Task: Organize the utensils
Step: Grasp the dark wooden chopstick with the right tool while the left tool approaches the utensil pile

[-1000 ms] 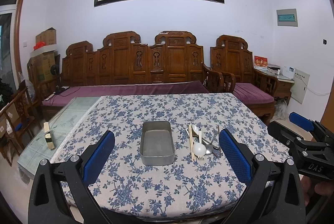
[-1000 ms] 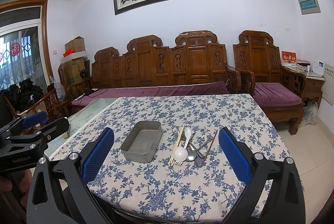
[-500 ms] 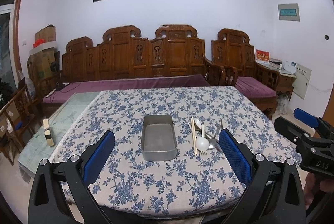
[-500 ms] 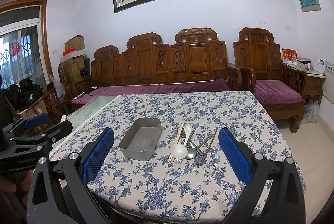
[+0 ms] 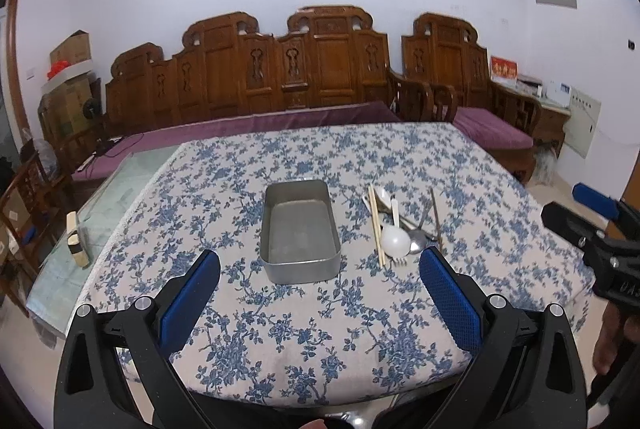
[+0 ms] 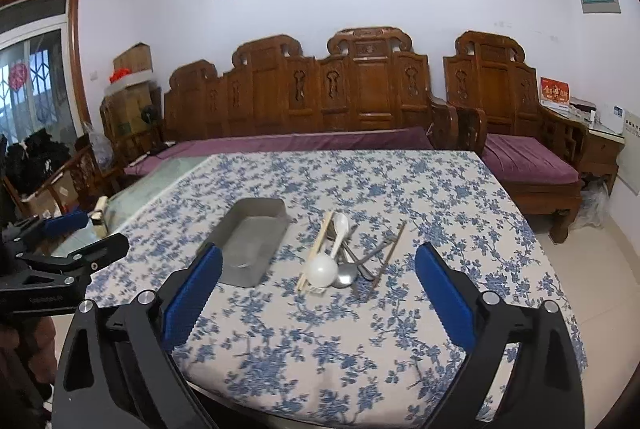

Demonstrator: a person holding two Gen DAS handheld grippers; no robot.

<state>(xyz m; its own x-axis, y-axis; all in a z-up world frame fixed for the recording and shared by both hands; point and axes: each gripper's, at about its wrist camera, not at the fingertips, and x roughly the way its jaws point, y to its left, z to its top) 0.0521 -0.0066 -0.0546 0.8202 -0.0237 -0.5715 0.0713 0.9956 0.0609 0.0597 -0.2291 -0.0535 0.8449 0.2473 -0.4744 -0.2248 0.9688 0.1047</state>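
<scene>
- Left claw (image 5: pixel 319 269): wide open, holds nothing, above near desk (image 5: pixel 304 345) edge.
- Right claw (image 6: pixel 318 273): wide open too, touching nothing.
- Metal tin (image 5: pixel 298 231) mid-desk; utensil pile (image 5: pixel 400 225) (chopsticks, white spoon, metal spoons) just beside it, to its right.

Both grippers same build: black angular plastic frames, silver round screws at the finger pivots, blue cross-hatched pads on the inner faces. Left gripper (image 5: pixel 319 267), right gripper (image 6: pixel 318 261). White "DAS" lettering on the right unit's body at 3 o'clock in the left wrist view.
</scene>
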